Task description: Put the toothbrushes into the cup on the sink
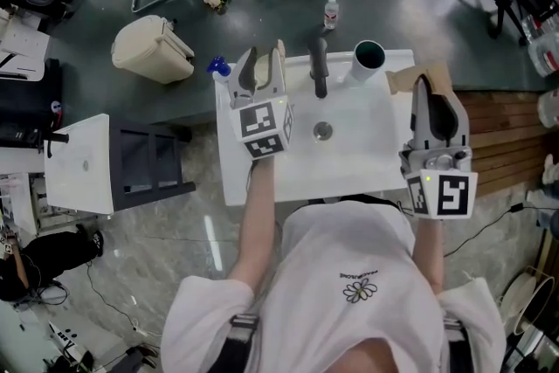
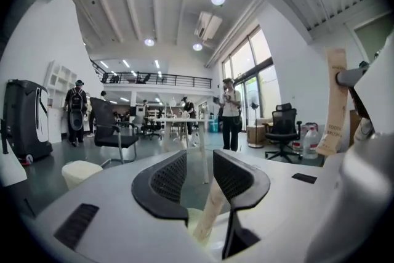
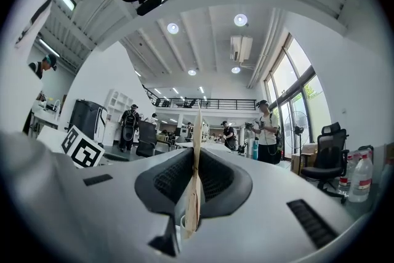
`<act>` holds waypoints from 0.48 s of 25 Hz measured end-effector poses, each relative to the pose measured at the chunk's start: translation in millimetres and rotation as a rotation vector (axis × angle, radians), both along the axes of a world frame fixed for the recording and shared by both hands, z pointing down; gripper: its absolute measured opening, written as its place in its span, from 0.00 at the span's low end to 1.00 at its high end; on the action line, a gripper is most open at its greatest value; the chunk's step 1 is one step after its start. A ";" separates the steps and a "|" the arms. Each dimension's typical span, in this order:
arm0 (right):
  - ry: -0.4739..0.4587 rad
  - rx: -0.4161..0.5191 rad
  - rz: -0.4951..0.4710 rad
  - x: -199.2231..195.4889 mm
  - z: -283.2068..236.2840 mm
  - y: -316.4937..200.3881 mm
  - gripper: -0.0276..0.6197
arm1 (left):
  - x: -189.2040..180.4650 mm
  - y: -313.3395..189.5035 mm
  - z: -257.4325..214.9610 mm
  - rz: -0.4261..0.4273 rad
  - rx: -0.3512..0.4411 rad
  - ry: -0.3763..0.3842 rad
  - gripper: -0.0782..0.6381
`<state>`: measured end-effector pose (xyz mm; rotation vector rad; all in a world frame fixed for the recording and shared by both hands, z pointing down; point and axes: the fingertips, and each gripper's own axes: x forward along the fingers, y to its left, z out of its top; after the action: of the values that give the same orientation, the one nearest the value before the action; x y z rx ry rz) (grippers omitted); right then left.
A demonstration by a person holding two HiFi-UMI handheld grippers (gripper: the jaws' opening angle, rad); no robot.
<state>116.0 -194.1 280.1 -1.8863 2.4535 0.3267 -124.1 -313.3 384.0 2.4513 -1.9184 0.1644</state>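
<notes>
A white sink [image 1: 367, 155] carries a dark faucet [image 1: 320, 65] and a white cup [image 1: 368, 57] with a dark inside at its back right corner. My left gripper [image 1: 264, 57] is over the sink's back left corner, jaws open. A beige packaged toothbrush [image 2: 209, 214] lies loose low between them, leaning on the right jaw. My right gripper [image 1: 434, 93] hovers off the sink's right edge, shut on a brown cardboard toothbrush package [image 3: 195, 185] seen edge-on. That package [image 1: 410, 79] sticks out toward the cup.
The sink drain [image 1: 323, 131] is mid-basin. A cream bin [image 1: 153, 50] and a small bottle [image 1: 330, 11] stand on the floor behind. A white side table [image 1: 83, 163] is on the left and wooden slats [image 1: 507, 144] on the right. People stand far off in the room.
</notes>
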 end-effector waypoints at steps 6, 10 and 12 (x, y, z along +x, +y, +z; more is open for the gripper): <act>-0.011 0.024 -0.009 1.6 -6.1 0.3 0.09 | 2.9 30.8 -70.8 -0.002 0.145 0.025 0.28; -0.028 0.035 -0.020 1.0 -10.0 -2.1 0.09 | 4.6 57.8 -102.7 -0.011 0.209 0.026 0.25; -0.037 0.037 -0.027 0.2 -10.9 -2.4 0.09 | 4.2 72.1 -111.4 -0.029 0.230 0.035 0.21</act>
<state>116.2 -196.6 269.1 -1.8265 2.4293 0.3315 -119.9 -241.2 272.5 2.5414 -2.0623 -0.1052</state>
